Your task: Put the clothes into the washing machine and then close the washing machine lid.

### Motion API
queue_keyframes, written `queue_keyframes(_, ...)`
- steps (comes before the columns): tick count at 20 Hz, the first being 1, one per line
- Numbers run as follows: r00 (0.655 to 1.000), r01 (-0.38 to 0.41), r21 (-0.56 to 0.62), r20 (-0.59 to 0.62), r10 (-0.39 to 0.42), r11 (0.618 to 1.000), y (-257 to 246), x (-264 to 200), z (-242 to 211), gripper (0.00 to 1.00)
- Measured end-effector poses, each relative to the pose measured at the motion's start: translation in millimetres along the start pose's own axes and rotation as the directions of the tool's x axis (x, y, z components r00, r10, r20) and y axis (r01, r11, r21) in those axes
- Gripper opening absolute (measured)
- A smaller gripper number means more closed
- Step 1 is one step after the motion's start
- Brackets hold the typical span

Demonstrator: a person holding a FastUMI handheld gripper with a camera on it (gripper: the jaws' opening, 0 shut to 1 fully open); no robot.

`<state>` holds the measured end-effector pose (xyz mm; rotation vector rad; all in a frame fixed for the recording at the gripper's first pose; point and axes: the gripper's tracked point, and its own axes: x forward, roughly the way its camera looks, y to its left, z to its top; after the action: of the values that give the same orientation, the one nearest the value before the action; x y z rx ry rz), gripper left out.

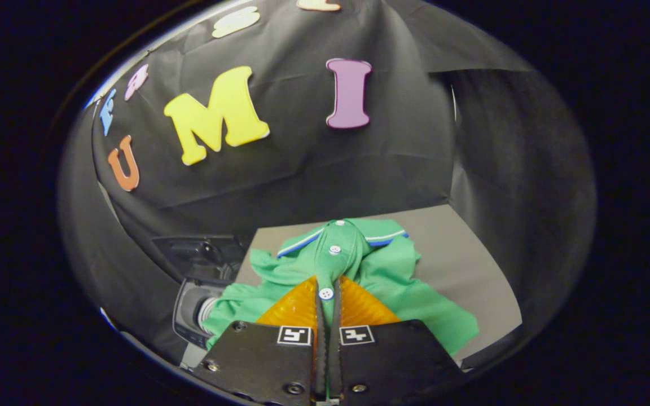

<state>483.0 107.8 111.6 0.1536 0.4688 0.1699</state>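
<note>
Washing machine (198,293) sits left of my claw, dark body low beside surface edge, lid (201,254) raised behind it. Green polo shirt (384,279) spread on grey surface (460,254), left sleeve draped over machine rim. My claw (328,316) pinched narrow on shirt placket, orange fingers (294,307) squeezing fabric fold, white button just ahead of tips. Collar with blue-white trim beyond them. Right of shirt, I see bare surface

A recording booth: black cloth walls (313,169) around a grey tabletop (460,259).
</note>
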Motion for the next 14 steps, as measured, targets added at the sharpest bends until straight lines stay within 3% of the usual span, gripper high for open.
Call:
queue_keyframes(6,0.991,-0.059,0.025,0.121,0.055,0.998,54.6,-43.2,26.9,0.05)
queue_keyframes(14,0.95,-0.146,-0.033,0.275,0.15,0.989,149.1,-116.1,70.7,0.05)
